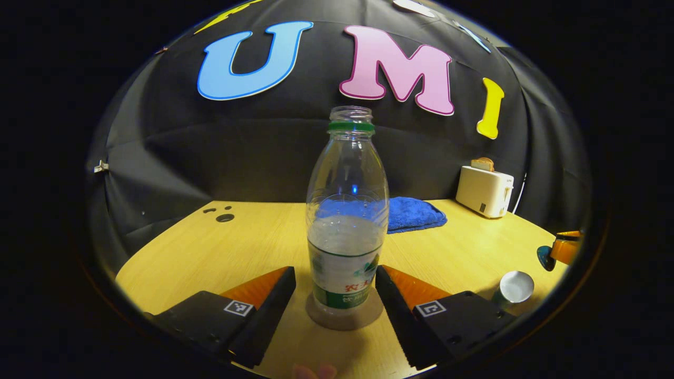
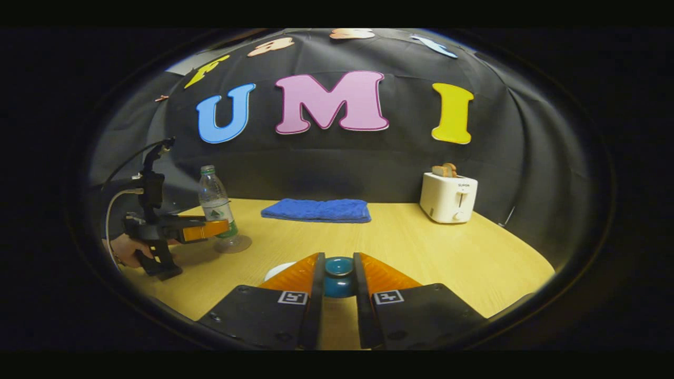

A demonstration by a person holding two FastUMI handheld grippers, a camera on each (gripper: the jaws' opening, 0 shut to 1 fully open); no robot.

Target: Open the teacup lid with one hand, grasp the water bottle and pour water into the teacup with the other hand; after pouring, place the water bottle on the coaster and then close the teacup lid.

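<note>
Starting with the left gripper view, the clear plastic water bottle with a green neck ring (image 1: pixel 346 221) is seen standing upright on a round translucent coaster (image 1: pixel 345 317) at the centre of the pale wooden table (image 1: pixel 210 247). The left gripper (image 1: pixel 335 287) is spread wide; its fingers flank the bottle base at 8 and 4 o'clock with a gap on each side, so nothing is grasped. The bottle carries no cap and is roughly half full. At 4 o'clock, near the edge, the small teacup with a pale interior (image 1: pixel 515 288) stands uncovered. At 3 o'clock the right gripper (image 1: pixel 559 250) is seen, cut off by the view's rim. A folded blue towel (image 1: pixel 413 214) lies behind the bottle, and a cream toaster with toast (image 1: pixel 484 190) stands at 2 o'clock.

In the right gripper view, the right gripper is clenched on the round teal teacup lid (image 2: pixel 338 279), both fingers pressing its sides. The left gripper and bottle appear at 9 o'clock.

Risks: the uncapped bottle could be tipped if a finger is dragged against it on withdrawal, spilling water. The lid could slip if the clamp loosens, or be set off-centre on the cup.

The cup's water level cannot be made out. A white shape (image 2: pixel 278 270) beside the right gripper's finger is largely hidden.
</note>
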